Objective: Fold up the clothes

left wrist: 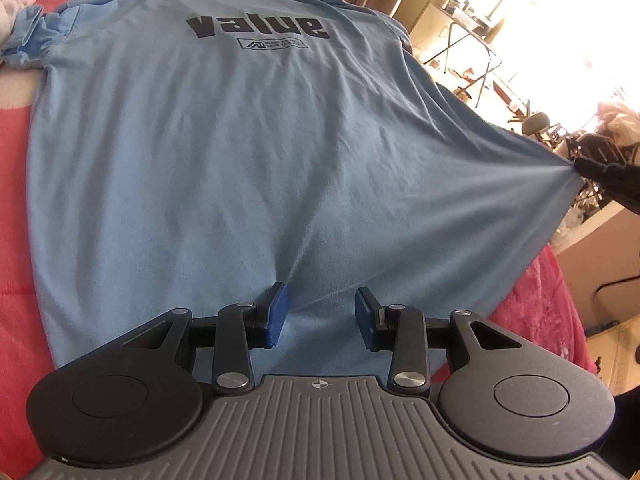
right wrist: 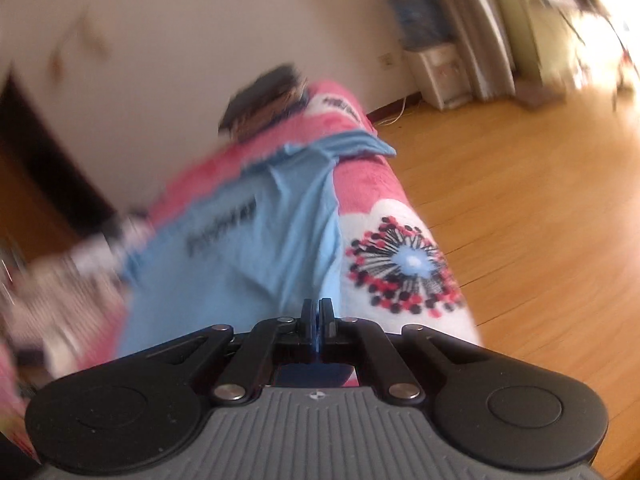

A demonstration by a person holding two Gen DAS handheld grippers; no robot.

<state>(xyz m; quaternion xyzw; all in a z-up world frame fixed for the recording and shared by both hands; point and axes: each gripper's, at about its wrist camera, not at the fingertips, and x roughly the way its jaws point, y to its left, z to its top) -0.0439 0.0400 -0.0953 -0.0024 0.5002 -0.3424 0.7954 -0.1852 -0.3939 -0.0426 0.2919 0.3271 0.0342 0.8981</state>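
A light blue T-shirt (left wrist: 224, 152) with the black word "value" lies spread on a pink blanket (left wrist: 16, 184). My left gripper (left wrist: 320, 312) hovers at the shirt's near hem. Its blue pads stand apart over flat cloth and pinch nothing. My right gripper (left wrist: 578, 168) is shut on the shirt's right edge and holds that corner lifted off the bed, so the cloth is stretched into a taut point. In the blurred right wrist view, the right gripper (right wrist: 317, 308) has its jaws together on blue cloth, and the T-shirt (right wrist: 256, 256) stretches away over the blanket (right wrist: 368, 184).
White clothes (left wrist: 8, 4) lie bunched at the bed's far left corner. A dark object (right wrist: 268, 100) sits at the bed's far end. Wooden floor (right wrist: 520, 200) lies to the right of the bed, with a folding table (left wrist: 472, 40) and clutter by the bright window.
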